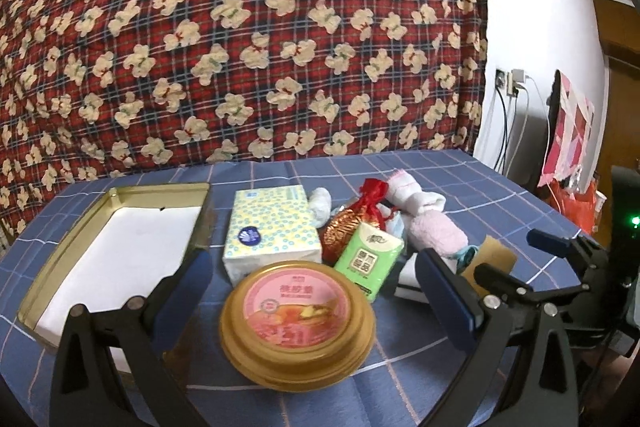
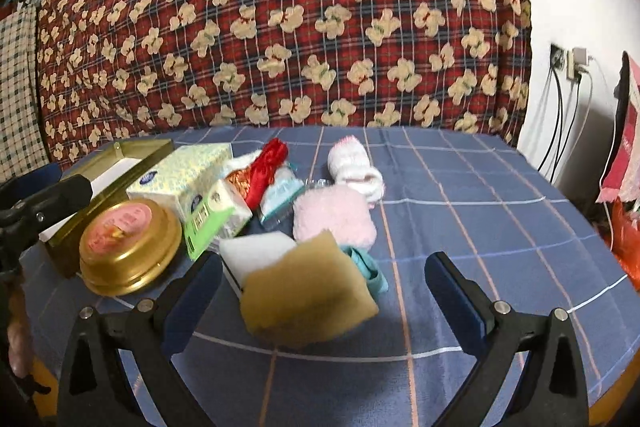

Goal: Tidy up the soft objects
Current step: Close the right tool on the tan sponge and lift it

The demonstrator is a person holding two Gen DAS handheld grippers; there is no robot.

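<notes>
A pile of soft things lies on the blue checked tablecloth [image 2: 460, 195]: a tan sponge [image 2: 308, 293], a white sponge [image 2: 256, 247], a pink fluffy cloth [image 2: 334, 217], a white-pink sock [image 2: 354, 167], a red pouch [image 1: 354, 213] and a green tissue pack [image 1: 368, 257]. My right gripper [image 2: 324, 291] is open, its fingers either side of the tan sponge. My left gripper [image 1: 312, 287] is open around a round gold tin [image 1: 298, 321] with a pink lid. An open gold tin box [image 1: 116, 251] with a white bottom stands left.
A patterned tissue box [image 1: 272, 231] stands beside the gold tin box. A red plaid quilt [image 1: 248, 39] hangs behind the table. Cables and a wall socket [image 2: 568, 63] are at the right, with red bags [image 2: 624, 235] past the table's right edge.
</notes>
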